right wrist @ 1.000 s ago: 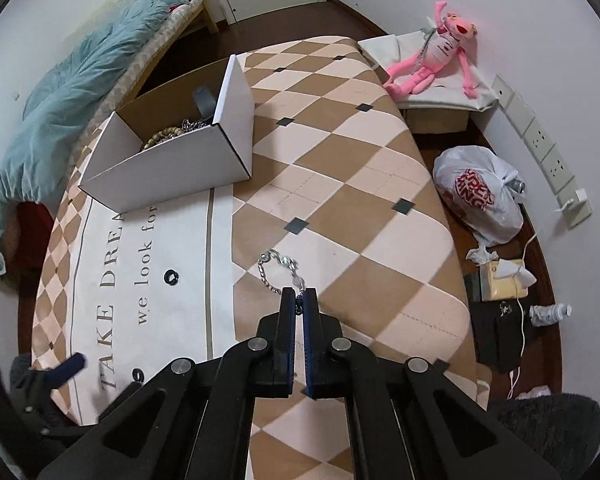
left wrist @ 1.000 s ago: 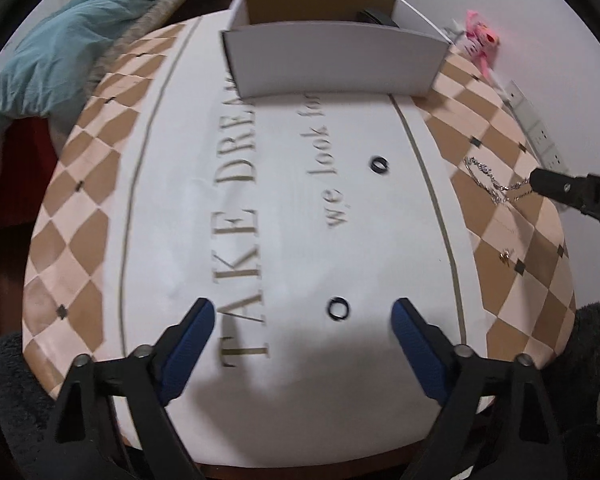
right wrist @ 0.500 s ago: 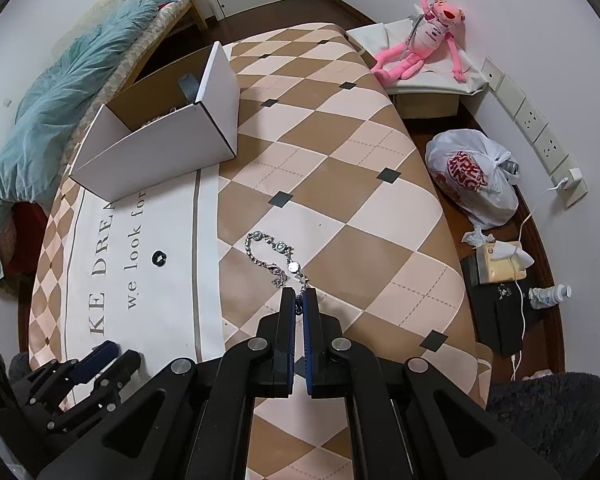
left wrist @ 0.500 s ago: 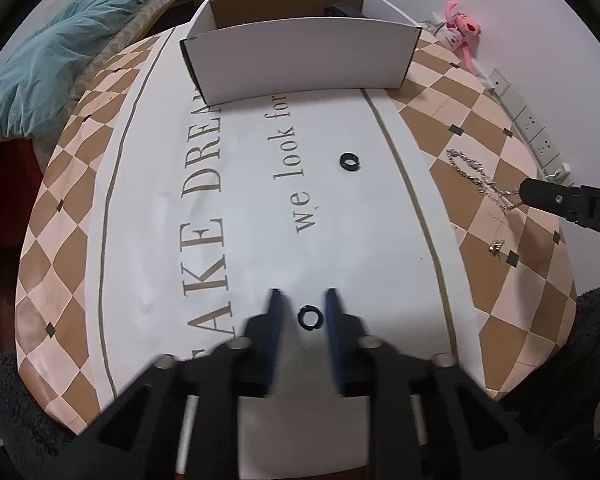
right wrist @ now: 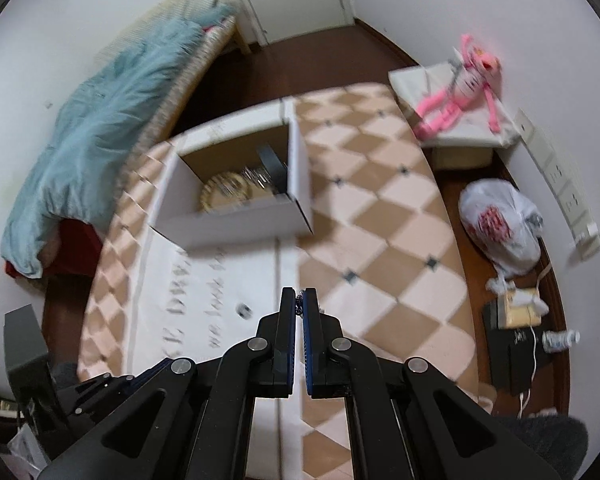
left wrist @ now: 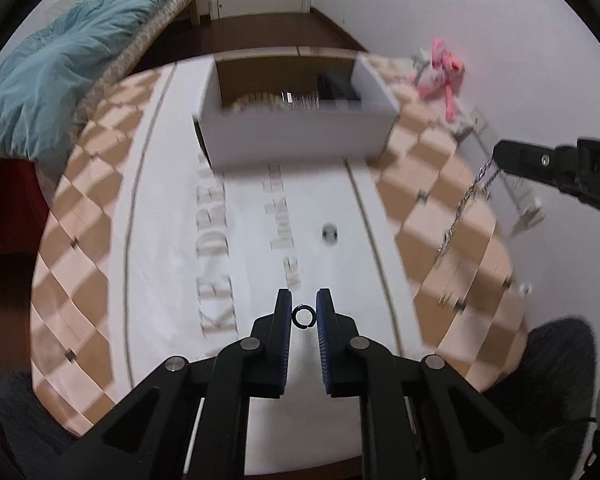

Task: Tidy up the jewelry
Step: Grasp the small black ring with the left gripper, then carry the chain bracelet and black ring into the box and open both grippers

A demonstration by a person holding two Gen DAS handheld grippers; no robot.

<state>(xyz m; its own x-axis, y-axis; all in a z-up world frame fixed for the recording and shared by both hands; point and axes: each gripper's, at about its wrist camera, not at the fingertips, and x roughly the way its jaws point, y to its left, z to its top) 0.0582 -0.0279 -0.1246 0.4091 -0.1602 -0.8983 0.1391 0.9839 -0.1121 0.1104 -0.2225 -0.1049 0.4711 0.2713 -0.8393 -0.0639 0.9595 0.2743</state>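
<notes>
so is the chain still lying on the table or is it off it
Off it. The chain hangs down from the shut right gripper, dangling above the checked table, with only its lowest end near the surface.

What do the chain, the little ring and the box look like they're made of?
Chain: likely metal, silvery and shiny, small links dangling from the right hand-held gripper.
Ring: black, smooth; rubber or coated metal, unclear.
Box: cardboard, white outside, brown inside.

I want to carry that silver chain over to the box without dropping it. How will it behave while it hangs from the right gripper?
Probably floppy: the silver chain hangs limp below the right gripper, pinched at one end only. It will likely swing. It looks light, so the grip should hold, though thin links could slip. Lower it into the white box slowly.
</notes>
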